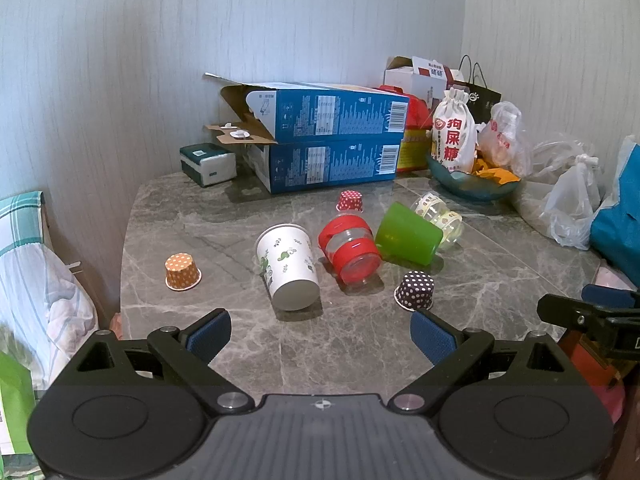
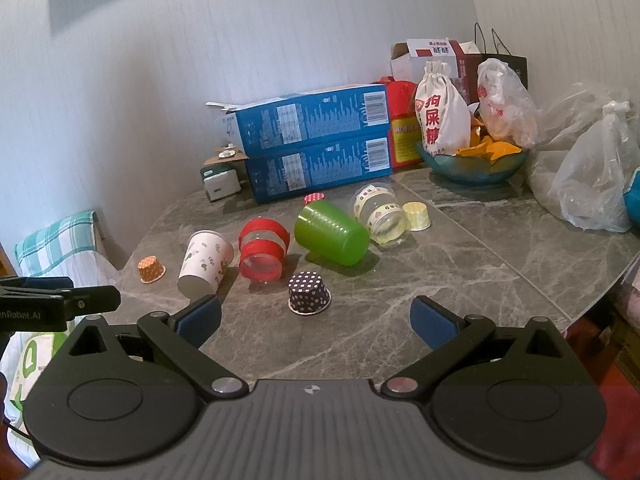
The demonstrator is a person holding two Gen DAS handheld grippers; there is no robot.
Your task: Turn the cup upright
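Note:
Several cups lie on their sides on the grey marble table (image 1: 344,344): a white paper cup (image 1: 287,266) (image 2: 205,263), a clear cup with red bands (image 1: 349,249) (image 2: 262,254), a green plastic cup (image 1: 407,235) (image 2: 331,234) and a clear printed cup (image 1: 438,215) (image 2: 380,214). My left gripper (image 1: 320,334) is open and empty, just short of the white cup. My right gripper (image 2: 316,318) is open and empty, just short of a purple dotted paper cup (image 2: 309,293) (image 1: 415,291) that stands upside down.
Small paper cups stand upside down: orange (image 1: 182,272) (image 2: 151,269), red (image 1: 350,201), yellow (image 2: 417,216). Two stacked blue boxes (image 1: 328,140) (image 2: 316,148), a tissue pack (image 1: 208,164), a teal bowl (image 1: 472,182) (image 2: 476,166) and plastic bags (image 2: 592,176) crowd the back and right.

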